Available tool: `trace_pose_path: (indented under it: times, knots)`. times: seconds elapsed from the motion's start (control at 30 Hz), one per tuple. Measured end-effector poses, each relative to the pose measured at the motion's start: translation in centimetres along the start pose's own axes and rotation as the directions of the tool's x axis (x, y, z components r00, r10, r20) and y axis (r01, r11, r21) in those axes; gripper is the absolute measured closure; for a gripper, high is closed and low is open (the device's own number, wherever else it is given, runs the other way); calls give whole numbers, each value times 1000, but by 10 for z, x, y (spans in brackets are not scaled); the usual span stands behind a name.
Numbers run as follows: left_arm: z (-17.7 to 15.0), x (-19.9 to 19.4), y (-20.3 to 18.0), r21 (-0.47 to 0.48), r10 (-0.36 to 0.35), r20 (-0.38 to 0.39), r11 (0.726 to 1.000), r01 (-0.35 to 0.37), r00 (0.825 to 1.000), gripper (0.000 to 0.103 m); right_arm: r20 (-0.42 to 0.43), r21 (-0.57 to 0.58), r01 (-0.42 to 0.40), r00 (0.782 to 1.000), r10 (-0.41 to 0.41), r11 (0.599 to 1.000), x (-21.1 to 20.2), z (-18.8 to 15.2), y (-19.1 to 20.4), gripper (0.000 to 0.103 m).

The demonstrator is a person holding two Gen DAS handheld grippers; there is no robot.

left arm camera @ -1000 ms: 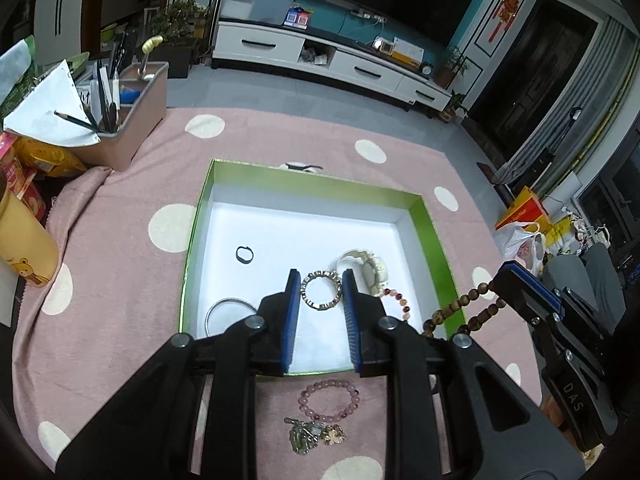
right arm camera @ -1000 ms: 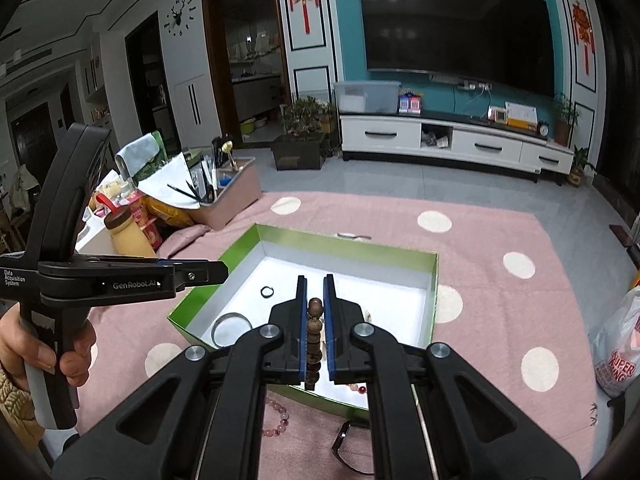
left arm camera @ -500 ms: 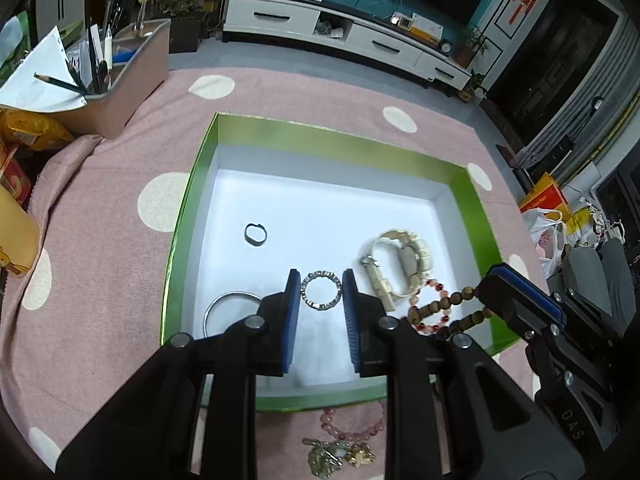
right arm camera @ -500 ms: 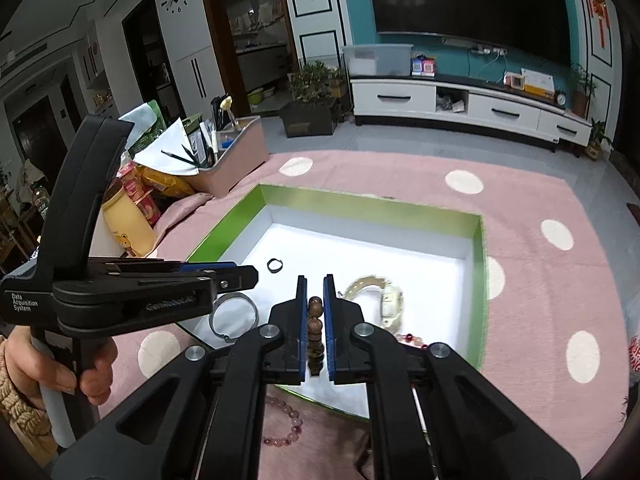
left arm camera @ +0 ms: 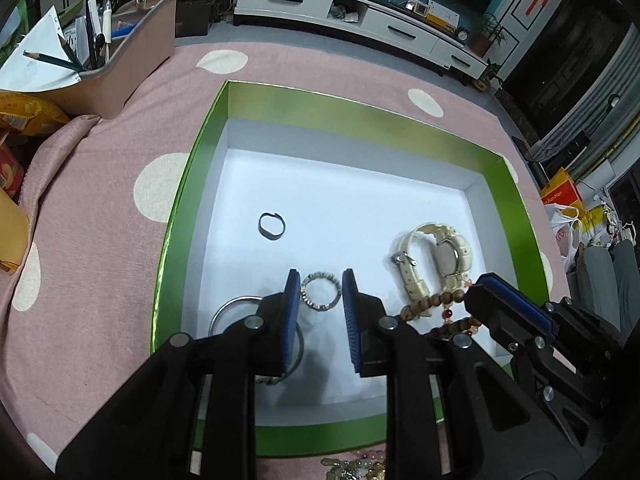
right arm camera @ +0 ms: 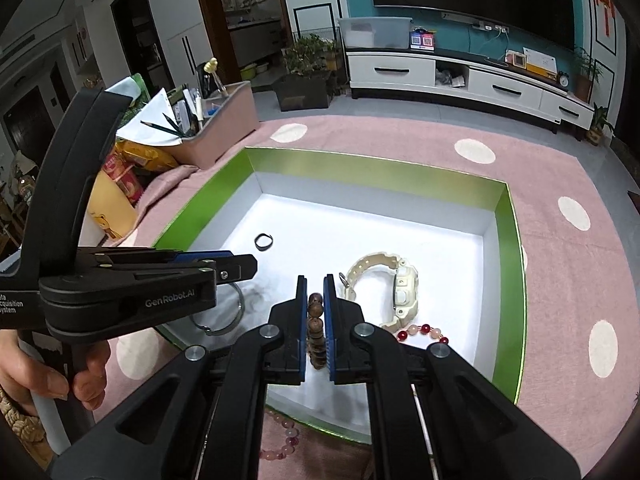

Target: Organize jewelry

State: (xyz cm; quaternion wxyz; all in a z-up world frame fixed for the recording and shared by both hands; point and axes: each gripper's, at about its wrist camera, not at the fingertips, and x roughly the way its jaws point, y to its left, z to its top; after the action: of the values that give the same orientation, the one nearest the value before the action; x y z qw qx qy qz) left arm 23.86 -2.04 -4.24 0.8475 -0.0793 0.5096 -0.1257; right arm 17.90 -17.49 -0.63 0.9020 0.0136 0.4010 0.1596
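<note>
Box [left arm camera: 516,216], green-walled and white inside, already holds my cream watch [left arm camera: 436,256] at right, a silver bangle [left arm camera: 232,312] near left, a sparkly ring [left arm camera: 320,292] and a small dark band [left arm camera: 272,226]. My right tongs [right arm camera: 316,312] pinch the wooden bead strand [right arm camera: 315,320] over it; my left tongs [left arm camera: 320,308] hang slightly spread, empty. Pink beads [right arm camera: 286,436] and a charm [left arm camera: 352,470] wait outside, near.

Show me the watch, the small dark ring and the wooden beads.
Watch [left arm camera: 445,258]: left wrist view, on its face.
Dark ring [left arm camera: 271,225]: left wrist view, on its band.
Wooden beads [right arm camera: 315,322]: right wrist view, on a bead.
</note>
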Motion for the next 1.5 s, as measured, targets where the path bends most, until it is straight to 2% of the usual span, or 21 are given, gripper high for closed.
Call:
trace_pose_path:
  times: [0.1, 0.2, 0.3, 0.37, 0.4, 0.43, 0.7, 0.97, 1.33, 1.5]
  knots:
    - [0, 2, 1, -7, -4, -1, 1000, 4, 1000, 78, -1, 23, -2, 1000, 2, 1000, 0, -1, -6, 84]
    - [-1, 0, 1, -7, -4, 6, 1000, 4, 1000, 72, 11, 39, -4, 1000, 4, 999, -7, -4, -11, 81]
    - [-3, -7, 0, -7, -14, 18, 1000, 14, 1000, 64, 29, 56, -7, 1000, 5, 998, -16, -6, -16, 68]
    - [-4, -12, -2, 4, -13, 30, 1000, 13, 999, 59, 46, 63, 0, 999, -3, 998, -25, -9, -20, 67]
    - [-5, -16, -5, 14, -5, 40, 1000, 5, 999, 51, 56, 68, 2, 998, -6, 998, -31, -11, -23, 67]
    - [-6, -20, -6, 19, -1, 49, 1000, 0, 999, 48, 62, 73, 2, 998, -7, 997, -36, -12, -25, 67]
    - [-23, -50, -9, 38, 0, 96, 999, -4, 995, 45, 94, 107, 32, 995, -43, 994, -73, -37, -44, 65]
    - [-55, -80, -1, 29, -6, 124, 1000, 3, 992, 41, 96, 148, 49, 993, -64, 988, -100, -68, -55, 65]
    - [-107, -102, 2, 50, -11, 128, 999, 5, 992, 41, 91, 169, 34, 995, -50, 985, -122, -97, -48, 65]
    - [-132, -101, 2, 64, -8, 106, 998, 1, 994, 41, 79, 158, 26, 996, -39, 987, -126, -107, -41, 65]
